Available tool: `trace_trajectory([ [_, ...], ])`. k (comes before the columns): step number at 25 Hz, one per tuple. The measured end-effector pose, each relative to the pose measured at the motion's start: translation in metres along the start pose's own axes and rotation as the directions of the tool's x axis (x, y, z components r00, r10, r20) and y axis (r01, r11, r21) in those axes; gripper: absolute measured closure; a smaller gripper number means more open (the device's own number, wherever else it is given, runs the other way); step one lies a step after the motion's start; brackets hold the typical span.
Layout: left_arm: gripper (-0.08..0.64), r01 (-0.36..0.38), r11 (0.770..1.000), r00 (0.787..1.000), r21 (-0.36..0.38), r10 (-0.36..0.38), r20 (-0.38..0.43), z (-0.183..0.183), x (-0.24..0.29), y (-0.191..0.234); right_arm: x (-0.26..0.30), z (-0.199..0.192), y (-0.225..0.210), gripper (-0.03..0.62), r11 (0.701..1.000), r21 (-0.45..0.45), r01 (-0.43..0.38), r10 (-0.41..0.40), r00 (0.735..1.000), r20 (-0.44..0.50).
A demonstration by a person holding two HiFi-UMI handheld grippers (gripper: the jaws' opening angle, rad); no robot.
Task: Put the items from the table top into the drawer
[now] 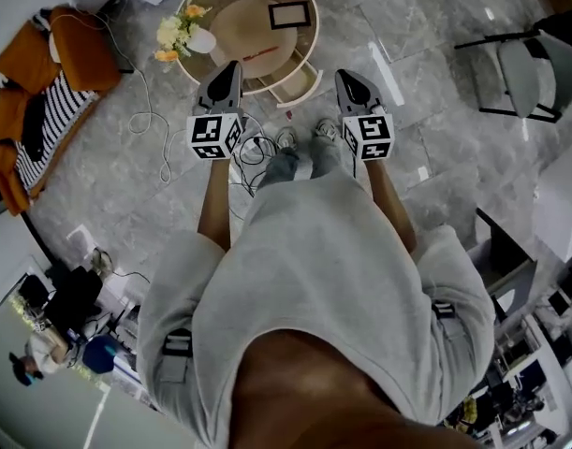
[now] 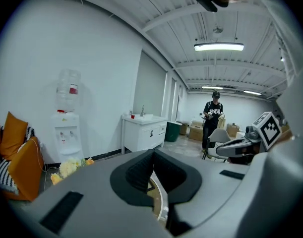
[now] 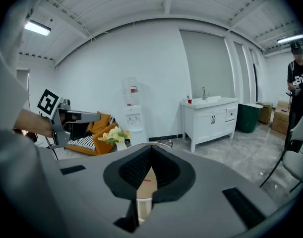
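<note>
The round table (image 1: pixel 231 26) stands straight ahead of the person. On its top, towards the far right, lies a dark flat rectangle with a pale frame (image 1: pixel 290 14). Nearer the table's middle is a thin red item (image 1: pixel 257 55), too small to identify. A vase of yellow and white flowers (image 1: pixel 180 34) sits at the table's left edge. The drawer (image 1: pixel 300 84) stands pulled out from under the table's near right rim.

The left tool (image 1: pixel 231 68) hangs over the table's near edge, left of the drawer. Its jaws are pressed together with nothing between them. The right tool (image 1: pixel 347 76) is off the table's near right side, just right of the drawer, above the floor. Its jaws are likewise pressed together and carry nothing. Both point towards the table, tilted slightly down.
</note>
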State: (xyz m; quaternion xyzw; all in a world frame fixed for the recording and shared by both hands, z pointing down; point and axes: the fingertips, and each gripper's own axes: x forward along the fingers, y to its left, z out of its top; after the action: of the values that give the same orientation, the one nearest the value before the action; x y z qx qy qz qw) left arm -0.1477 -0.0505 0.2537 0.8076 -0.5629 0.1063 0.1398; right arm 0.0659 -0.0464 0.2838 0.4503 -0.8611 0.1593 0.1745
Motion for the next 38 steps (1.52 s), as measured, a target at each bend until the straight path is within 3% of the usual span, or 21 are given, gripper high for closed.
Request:
trace_trajectory([
  [8, 0.545, -0.073, 0.997, 0.993, -0.025, 0.070, -0.091, -0.047, -0.006, -0.044, 0.002, -0.027, -0.031, 0.569, 0.995, -0.009, -0.103, 0.103, 0.994, -0.029],
  [16, 0.545, -0.110, 0.992, 0.986, -0.068, 0.100, -0.137, -0.092, -0.011, -0.069, 0.015, -0.071, -0.028, 0.569, 0.986, -0.012, -0.167, 0.166, 0.983, -0.076],
  [24, 0.545, -0.087, 0.990, 0.990, -0.115, 0.073, -0.125, -0.134, 0.005, -0.055, 0.036, -0.119, -0.018, 0.569, 0.990, -0.008, -0.139, 0.137, 0.984, -0.117],
  [30, 0.545, -0.058, 0.993, 0.990, -0.104, 0.044, -0.134, -0.184, 0.009, -0.037, 0.064, -0.167, -0.011, 0.569, 0.993, -0.054, -0.103, 0.094, 0.984, -0.151],
  [38, 0.545, -0.097, 0.980, 0.986, -0.172, 0.071, -0.154, -0.265, 0.012, 0.000, 0.128, -0.218, 0.004, 0.568, 0.971, -0.165, -0.174, 0.134, 0.964, -0.230],
])
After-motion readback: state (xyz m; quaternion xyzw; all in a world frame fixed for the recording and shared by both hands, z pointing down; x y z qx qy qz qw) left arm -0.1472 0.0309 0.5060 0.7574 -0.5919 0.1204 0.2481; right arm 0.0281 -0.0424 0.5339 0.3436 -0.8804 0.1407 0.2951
